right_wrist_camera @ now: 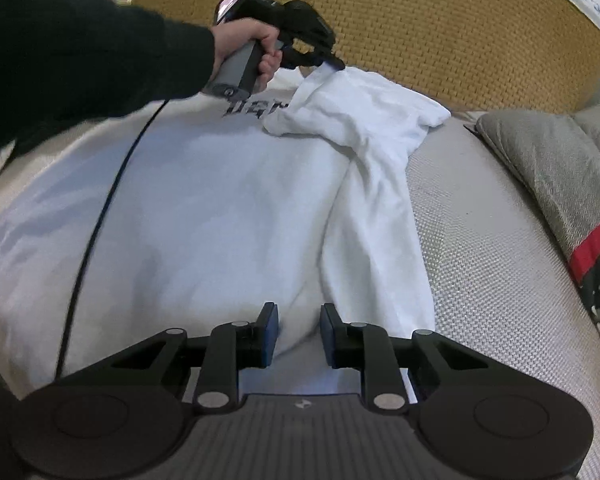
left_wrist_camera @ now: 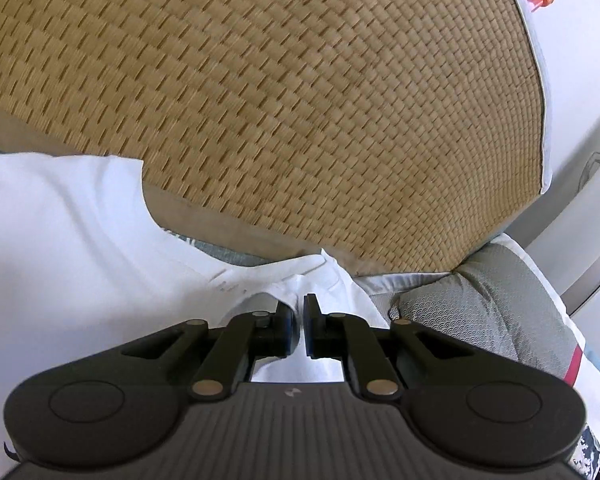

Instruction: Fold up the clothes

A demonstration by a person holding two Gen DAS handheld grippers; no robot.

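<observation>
- Left black two-finger gripper (right_wrist_camera: 334,65), upper centre of the right wrist view, clenches a lifted fold of the white cotton T-shirt (right_wrist_camera: 204,208).
- Right black gripper (right_wrist_camera: 299,334) hangs released, low over the shirt spread across the grey woven mattress (right_wrist_camera: 480,248).

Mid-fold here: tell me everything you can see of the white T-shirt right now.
The white T-shirt is soft, plain knit cloth with dark printed letters near its far end, partly covered by a fold. It lies spread and wrinkled on a grey woven cover. The left gripper is shut on its far corner, lifting it so the cloth drapes back over the print. The right gripper sits at the near hem with cloth between its jaws, not clearly pinched. A black cable crosses it.
</observation>
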